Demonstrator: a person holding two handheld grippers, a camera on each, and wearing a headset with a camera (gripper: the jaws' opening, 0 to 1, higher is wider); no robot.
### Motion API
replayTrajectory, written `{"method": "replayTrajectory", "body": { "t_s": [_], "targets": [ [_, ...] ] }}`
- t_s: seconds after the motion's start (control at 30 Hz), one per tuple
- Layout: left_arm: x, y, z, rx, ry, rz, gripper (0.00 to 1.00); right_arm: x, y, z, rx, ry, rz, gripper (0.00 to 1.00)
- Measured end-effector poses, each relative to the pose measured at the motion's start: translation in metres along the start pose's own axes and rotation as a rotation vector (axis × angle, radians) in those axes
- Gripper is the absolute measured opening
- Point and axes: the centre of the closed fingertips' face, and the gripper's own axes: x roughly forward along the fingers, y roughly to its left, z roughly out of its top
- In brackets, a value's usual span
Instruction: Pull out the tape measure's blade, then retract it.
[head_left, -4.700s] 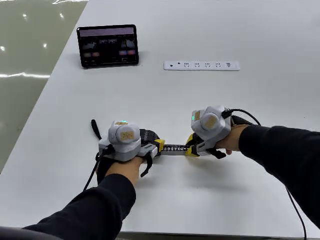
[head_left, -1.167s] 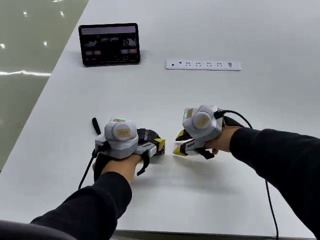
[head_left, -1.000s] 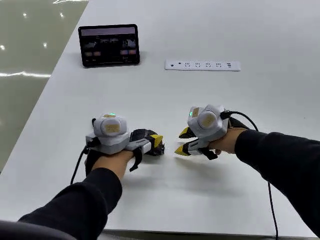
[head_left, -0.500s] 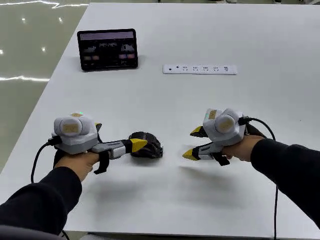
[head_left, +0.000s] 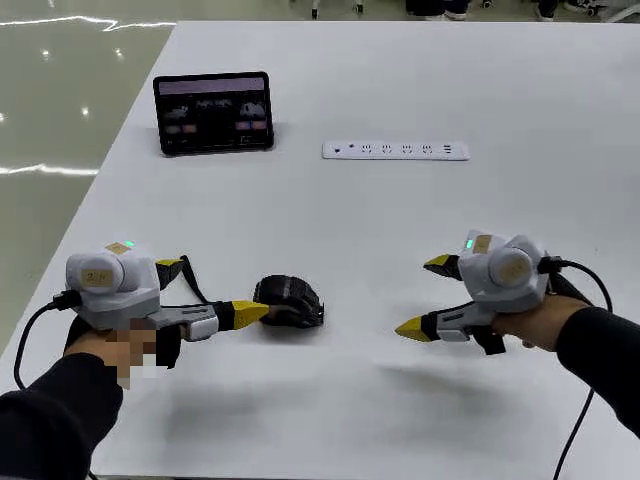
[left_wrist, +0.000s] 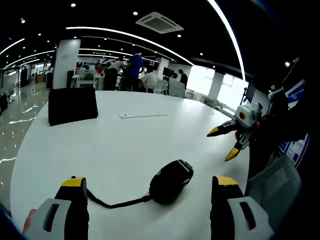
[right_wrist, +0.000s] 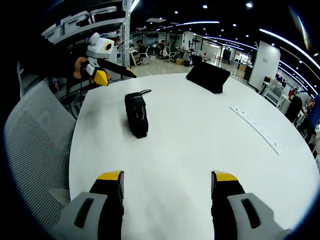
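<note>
my left claw (left_wrist: 150, 181) is spread wide and holds nothing. its yellow tips sit just left of the tape measure (left_wrist: 172, 180) without touching it. my right claw (right_wrist: 168, 175) is also wide and empty, well off to the right above the bare white desk (head_left: 350, 220).

the tape measure is a black, rounded case lying near the front of the desk between the two claws, closer to the left one. a black wrist strap (left_wrist: 115, 204) trails from it toward my left claw. the blade looks wound into the case.

i judge the case hard, compact and fairly heavy for its size. its smooth shell could slip, so it wants a firm hold across its broad sides. the blade should be thin and springy, best taken by the hook at its end.

far back lie a dark tablet (head_left: 213, 112) and a white power strip (head_left: 394, 150).
</note>
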Motion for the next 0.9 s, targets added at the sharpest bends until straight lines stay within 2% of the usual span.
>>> {"method": "replayTrajectory", "body": {
  "t_s": [0.17,0.27,0.3,0.43,0.5,0.57,0.6,0.63,0.9],
  "targets": [
    [-0.009,0.003,-0.001,0.036,0.014,0.006,1.0,-0.032,-0.001,-0.011,0.033,-0.015,-0.049,0.78],
    [-0.017,0.005,0.003,0.012,-0.012,-0.002,1.0,-0.05,-0.002,-0.021,0.05,-0.021,-0.074,0.81],
    [-0.02,0.009,0.004,0.023,-0.018,0.014,1.0,-0.057,-0.002,-0.024,0.052,-0.02,-0.084,0.82],
    [-0.03,0.015,0.003,0.029,-0.021,0.03,1.0,-0.083,0.0,-0.035,0.063,-0.013,-0.115,0.86],
    [-0.034,0.016,0.001,0.032,-0.018,0.028,1.0,-0.093,-0.001,-0.04,0.067,-0.013,-0.129,0.88],
    [-0.04,0.017,-0.001,0.061,-0.006,0.039,1.0,-0.106,-0.002,-0.045,0.078,-0.019,-0.151,0.89],
    [-0.043,0.015,-0.001,0.056,-0.01,0.025,1.0,-0.113,-0.001,-0.047,0.083,-0.02,-0.16,0.89],
    [-0.046,0.012,-0.003,0.043,-0.002,0.009,1.0,-0.116,-0.001,-0.049,0.087,-0.022,-0.164,0.89],
    [-0.069,0.014,-0.009,0.08,0.005,0.013,1.0,-0.135,0.003,-0.065,0.137,-0.052,-0.207,0.93]
  ]
}}
